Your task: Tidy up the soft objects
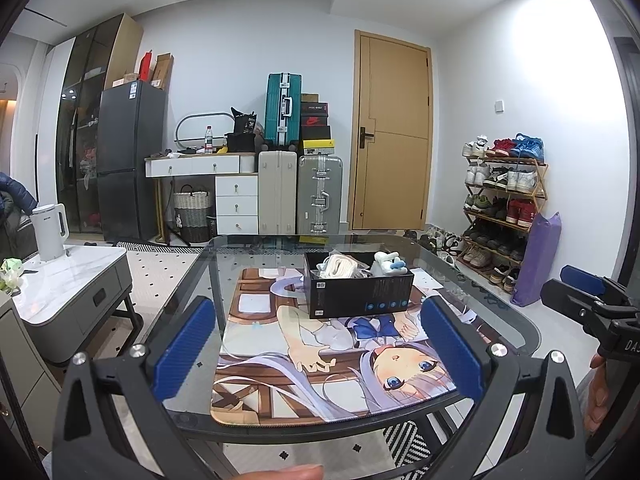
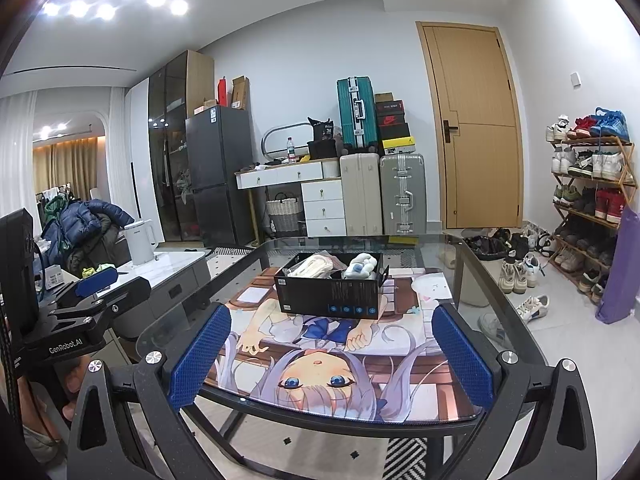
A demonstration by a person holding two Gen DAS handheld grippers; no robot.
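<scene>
Left gripper and right gripper: jaws spread wide, nothing held, hovering at the near edge of the glass counter. The soft objects already lie inside the black box on the mat. Approach from above, centred over one item; avoid the box walls.

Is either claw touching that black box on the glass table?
Apart. In each wrist view, a stretch of the printed mat shows between the open claw's blue fingertips and the black box: left claw, right claw.
</scene>
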